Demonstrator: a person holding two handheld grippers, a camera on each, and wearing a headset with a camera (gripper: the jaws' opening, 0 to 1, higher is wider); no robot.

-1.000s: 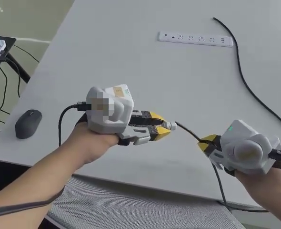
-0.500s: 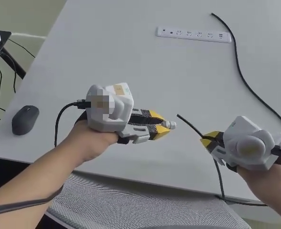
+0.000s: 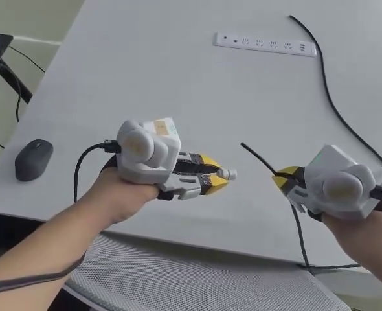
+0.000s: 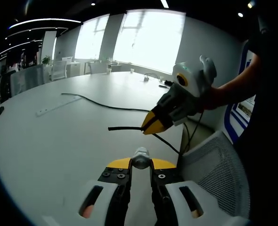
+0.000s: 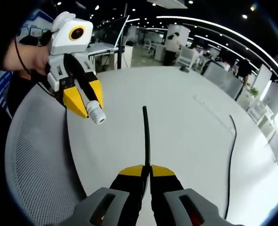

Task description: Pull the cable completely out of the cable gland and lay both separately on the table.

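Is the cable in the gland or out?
Out. The cable pokes free from the right gripper, a clear gap between it and the cable gland in the left gripper.

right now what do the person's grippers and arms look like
The left gripper and right gripper match: bulky rounded white housings, black jaw bodies, yellow tips. A black lead leaves the back of each. Both forearms are bare of sleeves.

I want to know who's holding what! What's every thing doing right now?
left tongs, shut on cable gland
cable gland, gripped, cable out of it
right tongs, shut on cable
cable, gripped, its end free in the air
power strip, lying flat on table
mouse, resting on table
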